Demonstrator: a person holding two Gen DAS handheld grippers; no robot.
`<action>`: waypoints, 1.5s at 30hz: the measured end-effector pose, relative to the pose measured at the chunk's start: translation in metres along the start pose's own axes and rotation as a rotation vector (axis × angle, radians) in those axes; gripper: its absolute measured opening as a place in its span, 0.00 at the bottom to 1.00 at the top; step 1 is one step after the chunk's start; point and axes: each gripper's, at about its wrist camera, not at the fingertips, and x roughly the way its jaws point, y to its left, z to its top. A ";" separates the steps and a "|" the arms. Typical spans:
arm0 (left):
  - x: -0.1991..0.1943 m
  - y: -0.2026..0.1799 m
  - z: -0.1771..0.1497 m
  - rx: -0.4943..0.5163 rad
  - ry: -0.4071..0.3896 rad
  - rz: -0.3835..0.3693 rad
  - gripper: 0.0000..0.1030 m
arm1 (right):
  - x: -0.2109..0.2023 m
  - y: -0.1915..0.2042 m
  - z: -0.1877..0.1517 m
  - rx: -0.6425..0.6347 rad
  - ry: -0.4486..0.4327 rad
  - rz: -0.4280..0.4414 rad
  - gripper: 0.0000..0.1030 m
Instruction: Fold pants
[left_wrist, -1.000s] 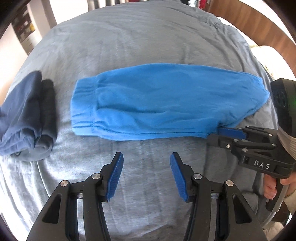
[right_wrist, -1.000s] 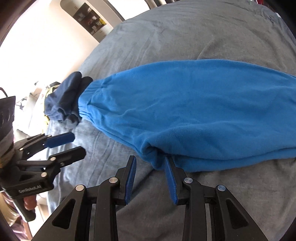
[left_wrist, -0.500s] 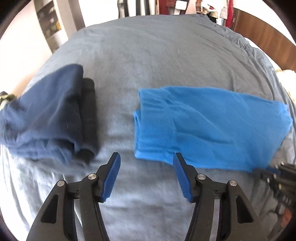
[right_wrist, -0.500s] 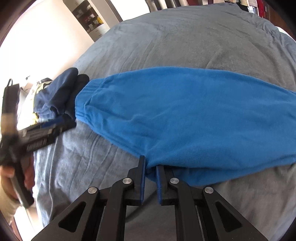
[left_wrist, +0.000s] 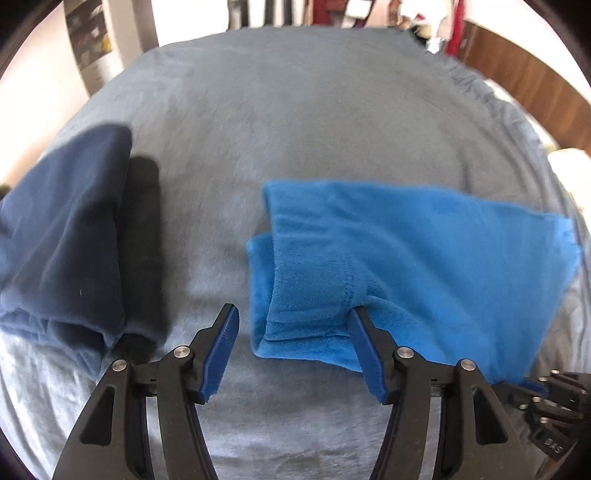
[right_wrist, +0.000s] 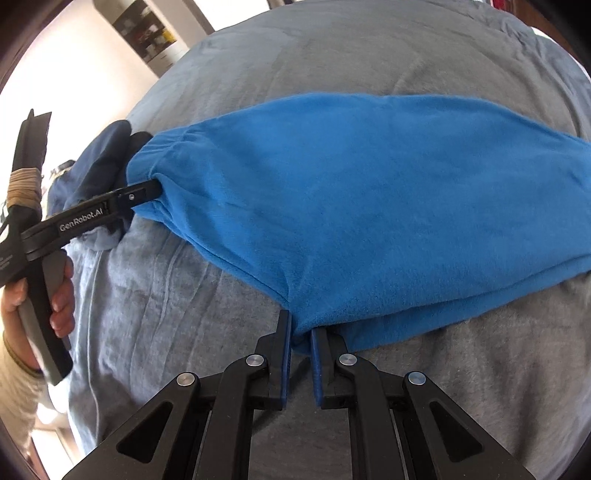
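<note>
Since a second ago our left gripper (left_wrist: 291, 354) has swung from mid-bed over to the waistband end of the pants (left_wrist: 406, 266), and our right gripper (right_wrist: 301, 354) has gone from apart to pinched on the near edge at the leg end.

Left to right, from the left wrist view: a dark navy garment (left_wrist: 62, 236) lies bunched at the left of the bed (left_wrist: 295, 129), well apart from the pants. Next, the left gripper, fingers wide apart, straddles the near waistband corner; the right-hand finger (left_wrist: 369, 354) touches or slips just under the fleece fold, the other one sits on bare sheet. Nothing is clamped yet. Then the blue pants, lying flat across the grey bed, already doubled leg on leg by our reading. At far right, the right gripper is closed on the hem edge, cloth nipped between its pads.

Handling notes: the fabric looks like soft, light fleece, limp, no stiffness, probably grippy rather than slick. Stacked layers could slide apart if we catch only the top one. Best hold, we judge, is the thick elastic waistband corner, both layers together, matching the right-hand hold before lifting one end over to the other.
</note>
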 end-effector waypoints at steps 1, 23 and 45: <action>0.005 0.001 -0.003 0.002 0.022 0.030 0.60 | 0.002 0.000 0.000 0.006 0.002 -0.005 0.11; -0.054 -0.045 -0.025 0.267 -0.007 0.139 0.68 | -0.041 -0.019 -0.025 0.125 0.017 -0.057 0.21; -0.095 -0.279 0.051 0.539 -0.215 -0.370 0.55 | -0.180 -0.192 -0.015 0.517 -0.433 -0.250 0.21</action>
